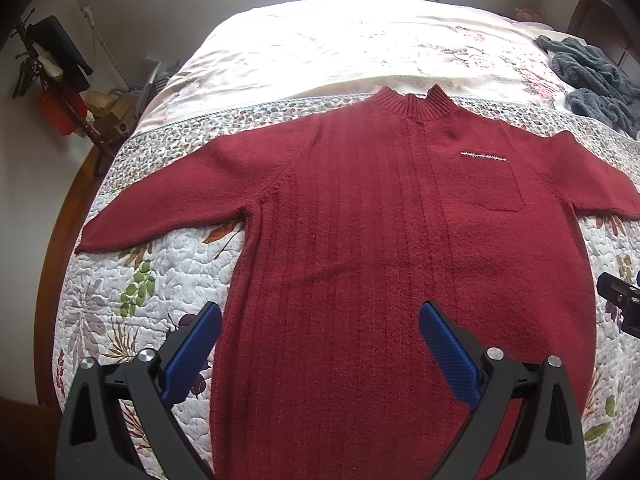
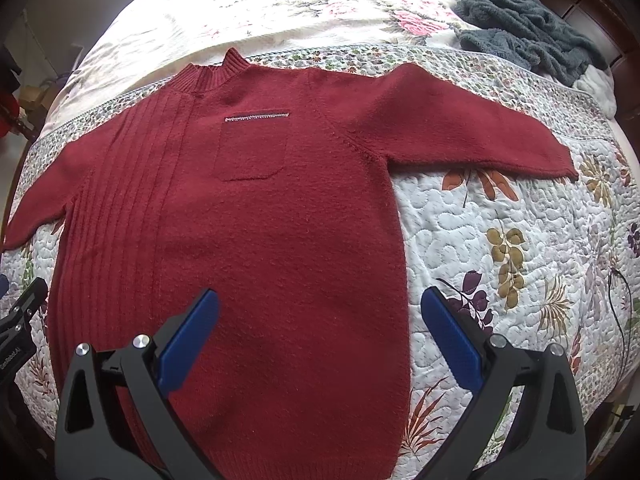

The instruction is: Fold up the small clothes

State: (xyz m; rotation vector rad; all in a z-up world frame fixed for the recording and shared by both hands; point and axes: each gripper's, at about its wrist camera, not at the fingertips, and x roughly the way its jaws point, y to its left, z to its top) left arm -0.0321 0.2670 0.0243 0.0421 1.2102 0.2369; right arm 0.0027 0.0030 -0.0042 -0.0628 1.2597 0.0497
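Left wrist view: a dark red knit sweater (image 1: 360,240) lies flat and face up on the bed, spread over a quilted floral bedspread (image 1: 168,264) with puffy stitched swirls. The ribbed mock collar (image 1: 412,102) points away from the camera, vertical ribs run down the middle panel, and a patch pocket (image 1: 492,184) carries a thin glittery strip along its top. Both sleeves stretch out sideways. The left gripper (image 1: 320,352) hovers over the hem end, its 2 blue, dimpled fingers (image 1: 192,352) spread wide apart, gripping nothing. A fluffy grey-blue garment (image 1: 592,76) sits crumpled at the far right of the bed.

Right wrist view: the sweater (image 2: 260,220) fills the left and centre, fuzzy smooth knit on this side, the right sleeve (image 2: 472,128) reaching across the bedspread (image 2: 500,220). The right gripper (image 2: 320,344) hangs above the sweater's side edge, its blue textured fingers (image 2: 452,344) wide apart, empty. The grey-blue fleece (image 2: 532,28) lies bunched at the top right.
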